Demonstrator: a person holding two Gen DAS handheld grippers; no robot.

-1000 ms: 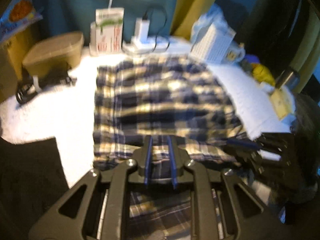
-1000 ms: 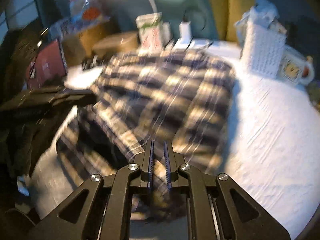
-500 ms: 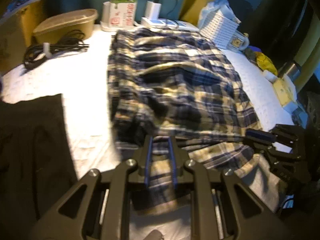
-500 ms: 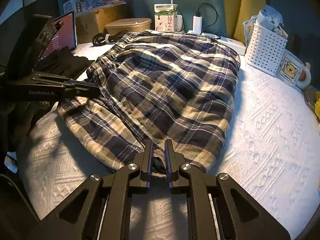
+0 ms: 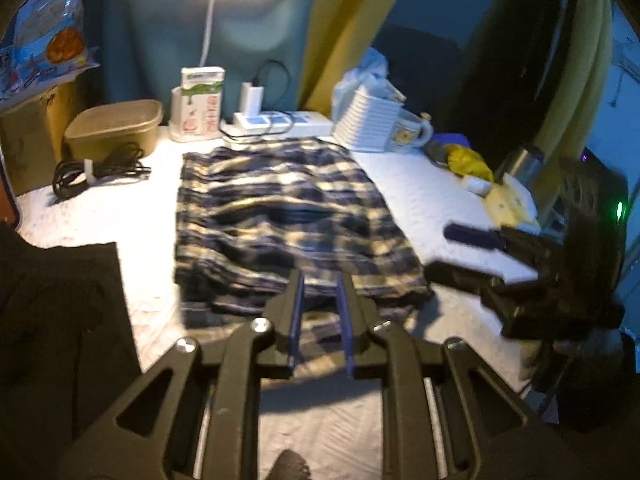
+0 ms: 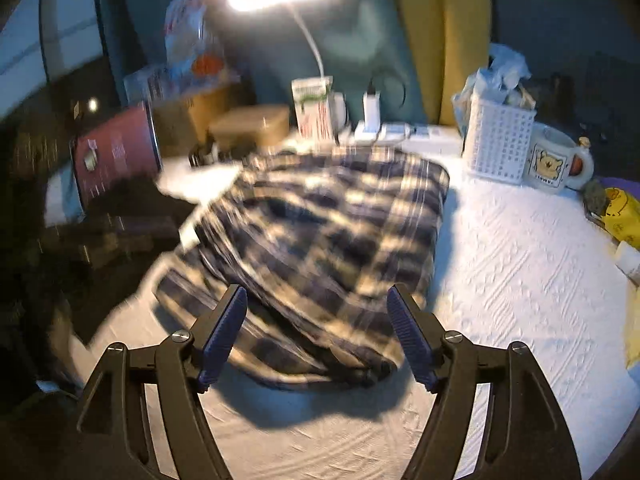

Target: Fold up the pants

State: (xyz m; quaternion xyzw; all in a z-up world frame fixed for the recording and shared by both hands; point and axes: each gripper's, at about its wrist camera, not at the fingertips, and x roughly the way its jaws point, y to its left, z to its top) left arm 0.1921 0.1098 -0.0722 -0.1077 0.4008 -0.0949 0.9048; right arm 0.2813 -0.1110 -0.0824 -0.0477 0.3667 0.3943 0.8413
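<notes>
The right gripper [image 6: 316,334] is standing with its blue-padded fingers [image 6: 223,336] spread wide, having just been opening, with nothing between them as they hang above the near edge of the blue and cream plaid pants [image 6: 320,236]. The left gripper [image 5: 320,320] is keeping its fingers [image 5: 295,320] only narrowly apart, and I cannot tell whether any cloth is caught there. The pants are lying folded in the middle of the white textured bench [image 6: 520,280], near a white slatted basket [image 6: 500,144] and a bear-printed mug [image 6: 556,160].
</notes>
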